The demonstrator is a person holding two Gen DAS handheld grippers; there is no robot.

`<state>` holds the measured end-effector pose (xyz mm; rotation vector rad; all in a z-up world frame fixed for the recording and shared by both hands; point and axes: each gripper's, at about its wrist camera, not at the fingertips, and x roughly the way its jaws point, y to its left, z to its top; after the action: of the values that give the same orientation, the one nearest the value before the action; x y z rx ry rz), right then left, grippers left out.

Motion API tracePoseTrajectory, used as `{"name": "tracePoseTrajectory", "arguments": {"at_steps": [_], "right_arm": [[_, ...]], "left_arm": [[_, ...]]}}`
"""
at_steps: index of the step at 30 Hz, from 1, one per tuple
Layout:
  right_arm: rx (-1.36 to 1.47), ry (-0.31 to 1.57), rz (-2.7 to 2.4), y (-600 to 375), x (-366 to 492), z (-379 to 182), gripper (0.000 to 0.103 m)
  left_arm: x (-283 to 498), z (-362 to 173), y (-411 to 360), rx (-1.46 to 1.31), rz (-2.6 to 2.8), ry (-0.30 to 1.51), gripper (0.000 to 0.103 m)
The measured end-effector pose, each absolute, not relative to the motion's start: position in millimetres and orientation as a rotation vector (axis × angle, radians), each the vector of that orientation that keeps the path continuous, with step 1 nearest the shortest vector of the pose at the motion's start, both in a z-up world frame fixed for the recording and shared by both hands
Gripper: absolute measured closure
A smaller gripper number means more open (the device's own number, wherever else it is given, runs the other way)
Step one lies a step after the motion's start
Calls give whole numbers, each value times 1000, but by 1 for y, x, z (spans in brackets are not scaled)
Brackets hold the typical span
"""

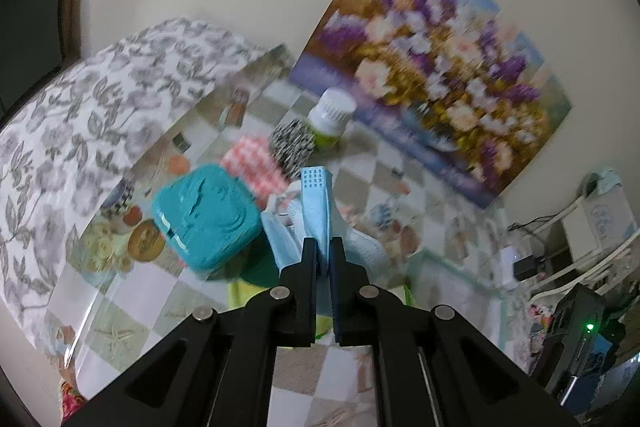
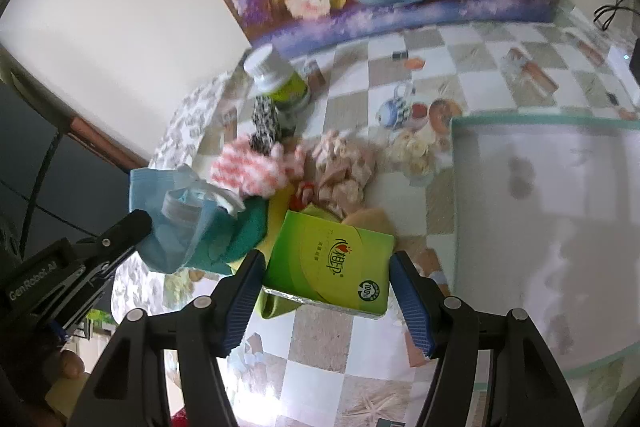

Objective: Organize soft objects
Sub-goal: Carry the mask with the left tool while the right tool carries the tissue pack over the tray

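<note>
Between the left tongs (image 1: 323,247): a limp mask (image 1: 316,203), pinched tight.
Right tongs (image 2: 326,291) half-open, clamping a light, crushable tissue pack (image 2: 332,267) by its sides.

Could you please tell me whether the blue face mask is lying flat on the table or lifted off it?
Lifted. The left gripper is shut on the blue face mask, which hangs crumpled in the air above the table.

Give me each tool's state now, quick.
Left tool: shut on the blue face mask.
Right tool: closed on the green tissue pack.
</note>
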<state>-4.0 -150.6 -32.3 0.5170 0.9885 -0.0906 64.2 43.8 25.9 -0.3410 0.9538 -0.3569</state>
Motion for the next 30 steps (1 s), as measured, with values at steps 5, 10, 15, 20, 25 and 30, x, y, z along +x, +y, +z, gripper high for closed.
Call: {"name": "tracePoseTrajectory", "arguments": {"at_steps": [5,10,15,20,25,30], "right_arm": [[524,933,-118,-165,-13,-15,36],[572,898,-163,-187,-25,-7,36],[606,875,-262,-222,-43,-3,36],[603,856,-411,-265,-67,1,36],[631,856,-576,-309,-97,-6,36],[711,865,-699,-351,-133,-20,36]], "left_arm": [[56,41,39,-342,-399,879,98],[47,50,29,-338,-442,835,98],[36,57,10,-306,-492,815,98],[20,59,-22,-248,-554,822,98],[-2,53,-64,-148,-622,838,98],[-20,42,-98,-46,-676,860,98]]}}
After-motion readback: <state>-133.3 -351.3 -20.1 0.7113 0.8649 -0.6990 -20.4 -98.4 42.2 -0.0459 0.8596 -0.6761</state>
